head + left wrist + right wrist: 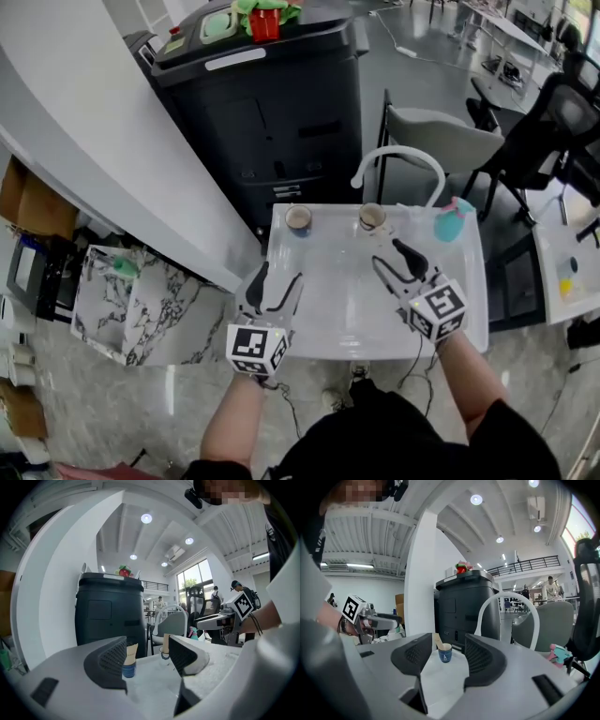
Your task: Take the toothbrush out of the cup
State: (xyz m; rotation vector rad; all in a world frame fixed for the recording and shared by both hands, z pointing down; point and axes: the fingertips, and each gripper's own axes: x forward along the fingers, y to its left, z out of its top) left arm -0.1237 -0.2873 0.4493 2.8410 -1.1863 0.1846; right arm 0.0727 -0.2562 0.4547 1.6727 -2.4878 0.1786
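Two small cups stand at the far edge of the white table point(347, 309): a blue cup point(298, 220) on the left and a second cup point(372, 217) to its right. In the left gripper view the blue cup point(129, 666) holds a wooden toothbrush point(131, 649), and the other cup point(165, 652) also has a wooden stick in it. My left gripper point(277, 283) hovers open at the table's near left, well short of the cups. My right gripper point(395, 262) is open too, nearer the cups; its own view shows a blue cup point(445, 655) with a toothbrush point(438, 641) ahead between the jaws.
A teal spray bottle point(453, 221) lies at the table's far right corner. Behind the table stand a black bin point(262, 103) and a white-framed chair point(412, 159). A marble slab point(131, 300) leans on the floor at the left.
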